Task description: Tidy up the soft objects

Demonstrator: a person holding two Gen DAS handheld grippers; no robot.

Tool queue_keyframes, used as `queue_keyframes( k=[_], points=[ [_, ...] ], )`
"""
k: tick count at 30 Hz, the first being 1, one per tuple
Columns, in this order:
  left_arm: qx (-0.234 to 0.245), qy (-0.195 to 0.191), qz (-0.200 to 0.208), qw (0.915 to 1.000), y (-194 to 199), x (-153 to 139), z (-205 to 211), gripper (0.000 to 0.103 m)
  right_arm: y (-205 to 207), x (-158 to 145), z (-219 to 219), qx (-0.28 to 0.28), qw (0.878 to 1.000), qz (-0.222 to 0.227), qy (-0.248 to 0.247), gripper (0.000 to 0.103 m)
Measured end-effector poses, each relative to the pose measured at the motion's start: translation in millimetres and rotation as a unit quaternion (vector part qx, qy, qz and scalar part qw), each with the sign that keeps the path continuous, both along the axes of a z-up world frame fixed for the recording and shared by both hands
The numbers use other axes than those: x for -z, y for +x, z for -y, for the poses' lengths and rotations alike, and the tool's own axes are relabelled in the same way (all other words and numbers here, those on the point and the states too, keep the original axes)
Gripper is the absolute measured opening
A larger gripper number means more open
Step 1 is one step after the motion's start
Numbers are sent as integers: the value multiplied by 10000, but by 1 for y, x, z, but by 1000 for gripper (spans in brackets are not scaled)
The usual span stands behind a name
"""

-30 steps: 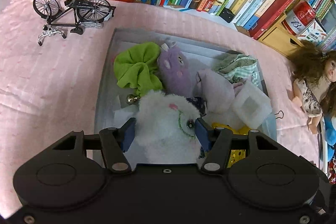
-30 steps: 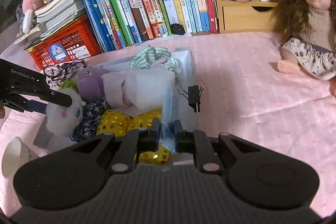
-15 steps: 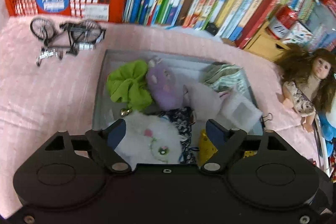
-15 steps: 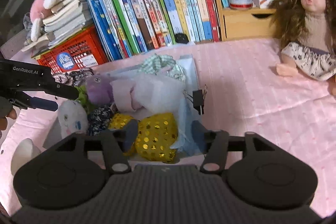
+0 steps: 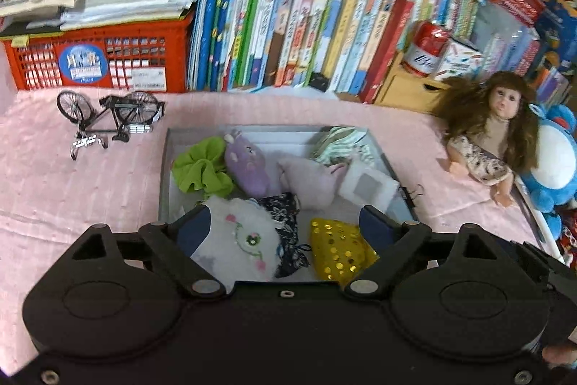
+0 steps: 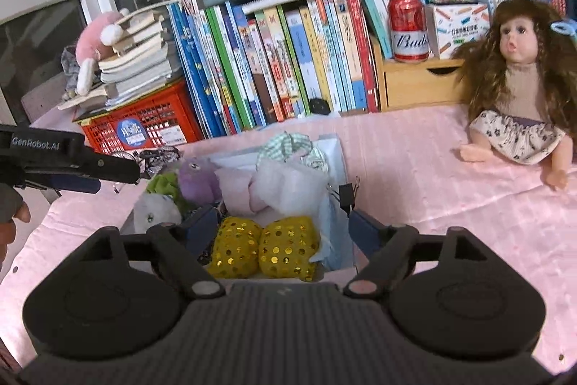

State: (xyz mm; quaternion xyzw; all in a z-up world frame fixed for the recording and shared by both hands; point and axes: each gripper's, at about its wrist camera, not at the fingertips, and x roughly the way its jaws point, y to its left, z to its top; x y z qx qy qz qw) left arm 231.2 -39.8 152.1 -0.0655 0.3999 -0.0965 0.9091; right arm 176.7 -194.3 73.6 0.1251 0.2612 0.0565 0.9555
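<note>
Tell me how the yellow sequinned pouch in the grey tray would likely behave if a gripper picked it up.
The yellow sequinned pouch bulges in two rounded lobes, so it probably squashes and sags rather than keeping its shape. Its shiny sequins may let smooth fingers slip, so a deep pinch seems safer. Lying loose in the grey tray among other soft items, it looks light and unlikely to roll.

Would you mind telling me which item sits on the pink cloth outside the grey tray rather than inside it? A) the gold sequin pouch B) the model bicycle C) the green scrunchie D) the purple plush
B: the model bicycle stands on the pink cloth left of the grey tray.
</note>
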Motion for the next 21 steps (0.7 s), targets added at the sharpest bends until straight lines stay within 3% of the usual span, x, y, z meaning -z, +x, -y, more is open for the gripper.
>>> queue_keyframes(
  k=[17,21],
  points=[
    [332,173,1120,9930,-109,-10,-2,93,-76,-12,-25,30,9969,679,-396,94],
    [299,262,1365,9898,-130,-7,-6,95,-91,-10,-34,18,9951,793,-589,101]
  ],
)
